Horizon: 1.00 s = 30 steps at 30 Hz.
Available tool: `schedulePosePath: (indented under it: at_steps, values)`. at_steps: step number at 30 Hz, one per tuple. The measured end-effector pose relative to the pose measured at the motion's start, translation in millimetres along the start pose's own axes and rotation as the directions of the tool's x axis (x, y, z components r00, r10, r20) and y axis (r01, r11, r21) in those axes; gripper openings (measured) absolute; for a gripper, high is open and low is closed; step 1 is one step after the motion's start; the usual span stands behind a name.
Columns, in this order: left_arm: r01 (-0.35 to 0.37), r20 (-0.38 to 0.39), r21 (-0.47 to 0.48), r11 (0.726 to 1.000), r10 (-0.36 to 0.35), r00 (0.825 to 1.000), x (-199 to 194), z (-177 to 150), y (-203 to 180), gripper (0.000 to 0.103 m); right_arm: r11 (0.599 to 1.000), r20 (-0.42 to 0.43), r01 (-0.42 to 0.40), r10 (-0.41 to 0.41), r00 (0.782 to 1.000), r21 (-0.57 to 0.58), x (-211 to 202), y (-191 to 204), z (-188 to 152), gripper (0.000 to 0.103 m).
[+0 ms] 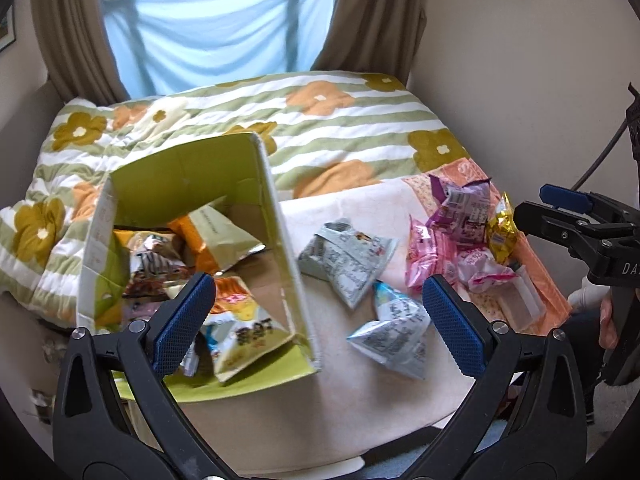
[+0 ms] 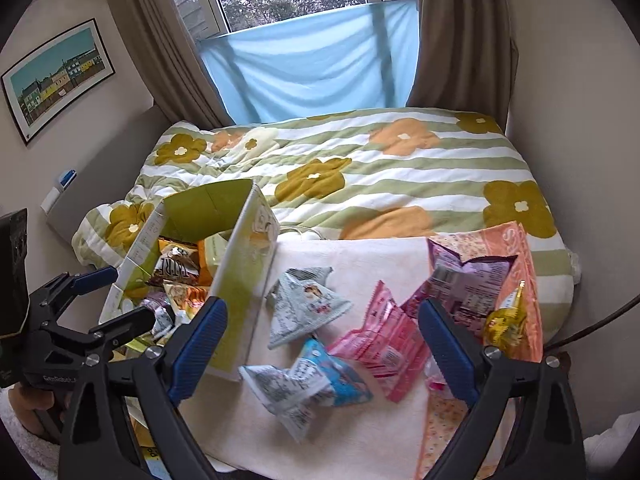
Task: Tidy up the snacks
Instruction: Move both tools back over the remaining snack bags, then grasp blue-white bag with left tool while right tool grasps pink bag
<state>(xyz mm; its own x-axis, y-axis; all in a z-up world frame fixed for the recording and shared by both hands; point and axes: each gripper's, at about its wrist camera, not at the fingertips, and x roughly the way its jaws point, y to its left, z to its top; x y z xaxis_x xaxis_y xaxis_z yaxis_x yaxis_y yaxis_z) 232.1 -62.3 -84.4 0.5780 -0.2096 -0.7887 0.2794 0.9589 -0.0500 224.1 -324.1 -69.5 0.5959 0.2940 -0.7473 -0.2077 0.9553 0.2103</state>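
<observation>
we are between picks, as we judge it: both grippers hang above the bed with nothing in them. our left gripper (image 1: 316, 316) has its blue pads spread wide, over the near wall of the green box (image 1: 280, 248), and our right gripper (image 2: 322, 344) is spread wide too, over the loose packets on the cream towel (image 2: 360, 252). the box stands open on the left with several snack bags (image 1: 240, 320) already lying inside, so part of the sorting looks done. still out on the towel are two grey-white pyramid packets (image 2: 308, 304), a blue and grey packet (image 2: 308, 384) touching the nearer one, a pink packet (image 2: 384, 336) just beside them, a purple packet (image 2: 468, 280) farther right, and a gold-wrapped sweet (image 2: 506, 320) near the orange cloth (image 2: 516, 240). the next move, we reckon, calls for lowering the right gripper onto one loose packet, most likely the pink or the blue one right between its fingers, closing on a crimped edge or the puffed body without catching the towel, then carrying it left over the box wall.
</observation>
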Motion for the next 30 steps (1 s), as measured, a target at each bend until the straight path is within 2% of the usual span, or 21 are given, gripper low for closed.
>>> schedulePosePath:
  at_steps: [4, 7, 10, 16, 25, 30]
  values:
    - [0.001, -0.025, 0.046, 0.999, 0.000, 1.000, 18, -8, -54, 0.103, 0.998, -0.034, -0.047, 0.046, 0.998, -0.036, -2, -38, -7, 0.095]
    - [-0.047, -0.042, 0.118, 0.992, 0.052, 0.998, 31, -15, -87, 0.103, 0.992, -0.067, -0.090, 0.084, 0.994, -0.085, 5, -56, -8, 0.095]
    - [-0.073, -0.067, 0.150, 0.986, 0.084, 0.994, 44, -22, -105, 0.103, 0.985, -0.112, -0.101, 0.086, 0.990, -0.139, 20, -68, -9, 0.095]
    - [-0.108, -0.155, 0.199, 0.974, 0.140, 0.978, 85, -30, -116, 0.103, 0.970, -0.173, -0.152, 0.119, 0.978, -0.188, 57, -84, -15, 0.095]
    - [-0.063, -0.288, 0.290, 0.955, 0.150, 0.946, 142, -51, -119, 0.103, 0.959, -0.291, -0.160, 0.088, 0.953, -0.236, 110, -85, -33, 0.095]
    - [-0.061, -0.337, 0.298, 0.953, 0.165, 0.927, 165, -63, -117, 0.101, 0.940, -0.326, -0.181, 0.080, 0.942, -0.291, 129, -76, -38, 0.095]
